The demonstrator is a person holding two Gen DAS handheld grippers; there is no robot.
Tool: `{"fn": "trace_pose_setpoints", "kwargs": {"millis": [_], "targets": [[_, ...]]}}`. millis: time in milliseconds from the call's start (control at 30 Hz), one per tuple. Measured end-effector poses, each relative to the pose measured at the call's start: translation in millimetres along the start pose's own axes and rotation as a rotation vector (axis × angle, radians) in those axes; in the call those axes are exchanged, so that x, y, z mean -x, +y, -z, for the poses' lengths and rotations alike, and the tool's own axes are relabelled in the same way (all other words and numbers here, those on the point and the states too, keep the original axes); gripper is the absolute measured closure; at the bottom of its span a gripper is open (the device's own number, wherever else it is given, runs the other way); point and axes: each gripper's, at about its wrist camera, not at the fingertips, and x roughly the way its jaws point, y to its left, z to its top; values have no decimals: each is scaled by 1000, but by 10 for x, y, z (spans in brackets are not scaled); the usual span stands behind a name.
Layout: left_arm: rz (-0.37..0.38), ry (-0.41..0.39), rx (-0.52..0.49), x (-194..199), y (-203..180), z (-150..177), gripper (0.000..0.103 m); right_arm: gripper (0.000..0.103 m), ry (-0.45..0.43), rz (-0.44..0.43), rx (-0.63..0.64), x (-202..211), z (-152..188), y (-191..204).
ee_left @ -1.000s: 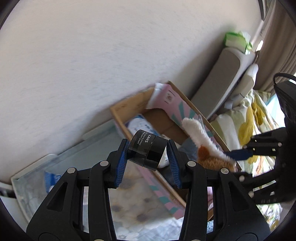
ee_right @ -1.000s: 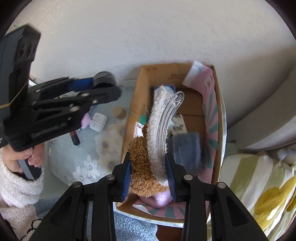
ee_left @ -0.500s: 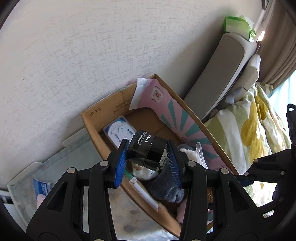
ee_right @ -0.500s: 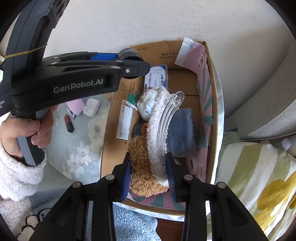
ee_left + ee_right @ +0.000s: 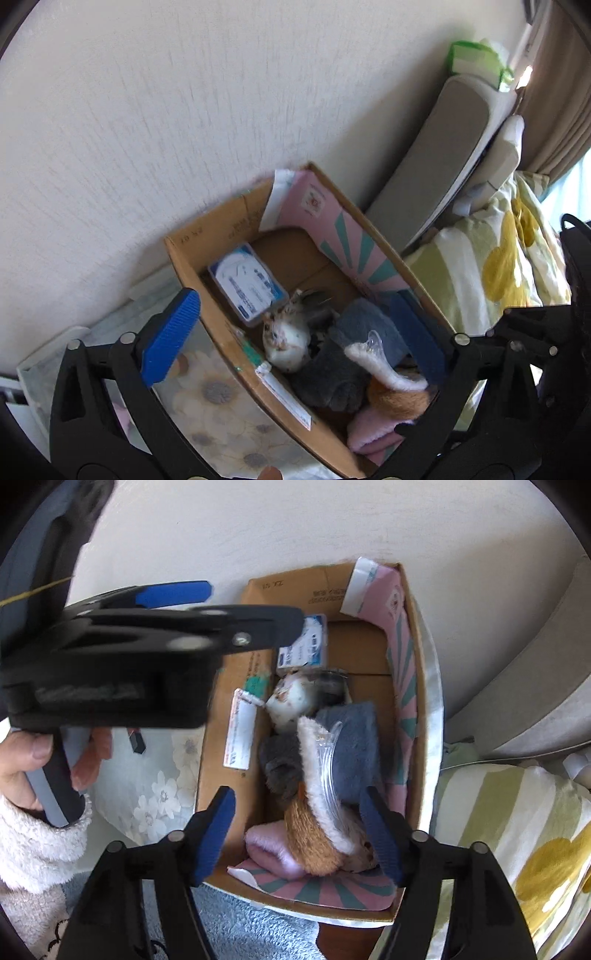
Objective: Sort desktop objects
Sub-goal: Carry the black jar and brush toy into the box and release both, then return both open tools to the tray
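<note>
Since a moment ago both grippers have let go: the left gripper (image 5: 295, 332) and the right gripper (image 5: 301, 834) now hang spread and empty over the cardboard box (image 5: 221, 686). The furry headband (image 5: 314, 775) lies inside, its long axis running toward the wall. Better to lift both straight up, without catching the fur.

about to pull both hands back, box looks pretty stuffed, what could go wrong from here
The furry headband lies arched over the grey plush between the open right gripper fingers; pulling back carelessly could snag it out. The dark jar sits loosely behind the white plush toy and may roll. The left gripper is open over the cardboard box wall; a downward move could knock that edge.
</note>
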Motion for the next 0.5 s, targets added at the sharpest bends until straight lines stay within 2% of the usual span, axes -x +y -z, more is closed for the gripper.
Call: {"fn": "trace_pose_setpoints", "kwargs": {"millis": [167, 300, 400, 500], "targets": [[-15, -3, -1, 62, 54, 5, 0, 36, -31, 70, 1, 36, -2, -2], [-17, -2, 22, 153, 175, 78, 0, 36, -52, 75, -8, 76, -38, 31], [-46, -15, 20, 288, 276, 146, 0, 36, -77, 79, -16, 116, -61, 75], [-58, -39, 27, 457, 393, 234, 0, 36, -133, 139, -34, 245, -89, 184]]}}
